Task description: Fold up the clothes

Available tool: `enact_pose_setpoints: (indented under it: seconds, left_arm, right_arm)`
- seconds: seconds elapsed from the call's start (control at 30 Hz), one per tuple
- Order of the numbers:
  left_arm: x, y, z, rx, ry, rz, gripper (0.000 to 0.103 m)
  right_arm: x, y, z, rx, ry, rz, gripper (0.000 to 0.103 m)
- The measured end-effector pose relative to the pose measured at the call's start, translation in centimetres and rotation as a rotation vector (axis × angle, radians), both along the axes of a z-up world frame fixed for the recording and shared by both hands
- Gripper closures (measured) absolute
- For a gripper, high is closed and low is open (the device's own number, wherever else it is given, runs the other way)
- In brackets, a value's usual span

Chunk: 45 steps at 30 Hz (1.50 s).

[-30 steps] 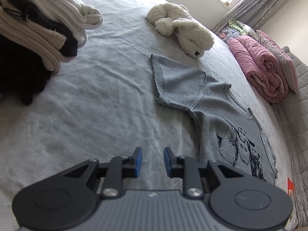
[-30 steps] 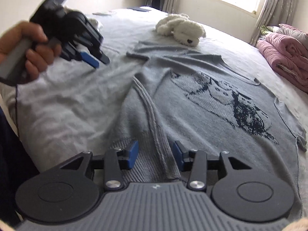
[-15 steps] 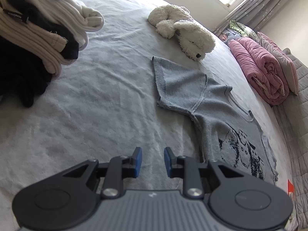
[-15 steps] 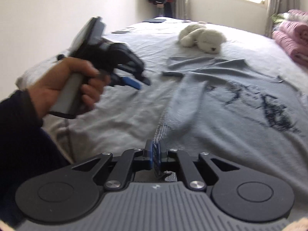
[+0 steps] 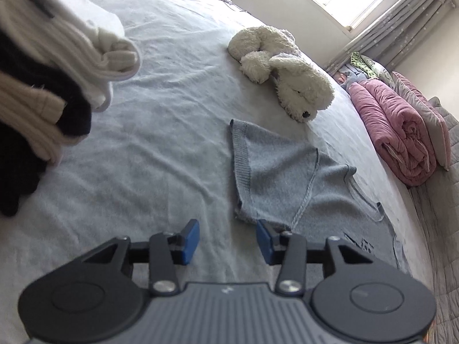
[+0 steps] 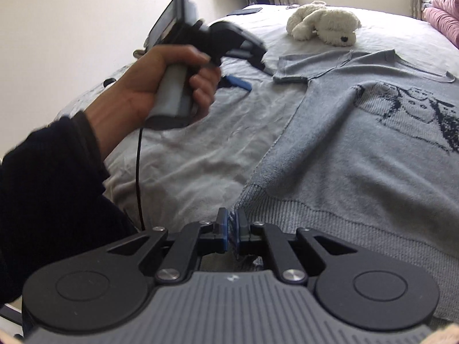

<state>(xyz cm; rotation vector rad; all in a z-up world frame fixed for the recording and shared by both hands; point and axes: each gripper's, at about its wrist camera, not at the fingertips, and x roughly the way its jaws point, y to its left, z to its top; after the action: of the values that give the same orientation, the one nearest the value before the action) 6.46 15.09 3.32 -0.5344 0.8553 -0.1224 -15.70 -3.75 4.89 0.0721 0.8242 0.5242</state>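
Grey knit sweater (image 6: 358, 154) w/ ribbed hem lay flat on bed sheet (image 5: 160, 154); right gripper (image 6: 229, 228), apart a sec ago, clenched on hem corner, left gripper (image 5: 226, 240) opening, nothing between pads.

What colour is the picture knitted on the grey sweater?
Dark navy, almost black, on the grey sweater; best seen in the right wrist view.

Sweater (image 5: 289, 177) on bed (image 5: 160, 132) (plush dog (image 5: 287, 71) behind, clothes pile (image 5: 37, 86) left).

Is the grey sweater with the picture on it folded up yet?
Not yet. The grey sweater lies spread flat on the bed, picture facing up, sleeve stretched out. The right gripper only pinches its bottom corner.
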Motion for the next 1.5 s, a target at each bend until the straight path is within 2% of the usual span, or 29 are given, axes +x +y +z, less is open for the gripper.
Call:
enact_pose_setpoints:
  seconds: [0.03,0.17,0.37,0.47,0.5,0.53,0.57,0.63,0.7,0.8,0.9,0.93,0.97,1.0,1.07,1.1,1.37,1.4,1.47,1.5]
  left_arm:
    - [0.6,-0.1,-0.1,0.013,-0.005,0.004,0.047]
    - [2.7,-0.6,-0.5,-0.009,-0.038,-0.003,0.038]
    - [4.9,-3.9,-0.6,0.150,-0.073,-0.070,0.038]
    - [5.5,-4.5,-1.1,0.173,-0.077,-0.070,0.061]
    - [5.6,-4.6,-1.3,0.185,-0.076,-0.065,0.080]
    - [5.8,-4.6,-1.4,0.184,-0.072,-0.066,0.094]
    - [6.0,-4.3,-1.4,0.162,-0.066,-0.065,0.099]
    - [6.5,-3.5,-1.5,0.111,-0.056,-0.043,0.100]
    - [6.8,-3.1,-1.2,0.109,-0.073,-0.031,0.100]
    - [6.9,-3.1,-0.8,0.126,-0.101,-0.036,0.100]
    - [6.8,-2.8,-0.7,0.119,-0.106,-0.026,0.100]
    - [6.9,-2.6,-0.7,0.121,-0.103,-0.022,0.100]
    - [7.0,-2.5,-0.8,0.123,-0.101,-0.018,0.100]
    - [7.0,-2.3,-0.9,0.117,-0.098,-0.012,0.100]
    - [7.1,-1.8,-0.8,0.105,-0.096,0.000,0.100]
    - [7.1,-1.6,-0.8,0.099,-0.097,0.005,0.100]
    - [7.2,-1.0,-0.5,0.090,-0.107,0.020,0.101]
    - [7.1,-1.0,-0.5,0.092,-0.107,0.023,0.101]
    - [7.2,-1.0,-0.5,0.098,-0.108,0.023,0.101]
    - [7.2,-1.0,-0.5,0.104,-0.107,0.020,0.101]
  right_arm:
    - [0.0,0.1,-0.1,0.001,0.007,0.005,0.096]
    - [0.3,0.2,-0.6,0.018,0.039,0.001,0.096]
    - [0.5,0.5,-0.5,0.062,0.050,-0.012,0.095]
    - [0.5,0.7,-0.9,0.054,0.058,-0.007,0.095]
    - [0.5,0.7,-0.9,0.057,0.061,-0.009,0.095]
    - [0.5,0.6,-1.0,0.061,0.063,-0.011,0.095]
    - [0.5,0.6,-1.0,0.069,0.063,-0.013,0.095]
    - [0.5,0.7,-0.8,0.098,0.061,-0.004,0.100]
    - [0.4,1.0,-0.6,0.109,0.052,0.006,0.100]
    - [0.4,1.7,-0.7,0.031,0.027,-0.002,0.101]
    - [0.1,1.8,-0.9,0.017,0.011,0.012,0.101]
    - [0.0,1.9,-0.8,-0.008,-0.009,0.027,0.097]
    - [-0.4,2.3,-0.7,-0.038,-0.036,0.040,0.085]
    - [-0.7,2.4,-0.6,-0.062,-0.057,0.049,0.084]
    - [-1.3,2.8,-0.5,-0.110,-0.098,0.064,0.068]
    - [-1.5,2.7,-0.6,-0.123,-0.105,0.067,0.067]
    - [-2.8,3.6,-2.3,-0.353,-0.162,0.125,0.067]
    - [-2.8,3.6,-2.7,-0.381,-0.164,0.120,0.072]
    - [-2.6,3.4,-3.3,-0.381,-0.162,0.107,0.089]
    - [-2.4,3.3,-3.3,-0.372,-0.157,0.090,0.092]
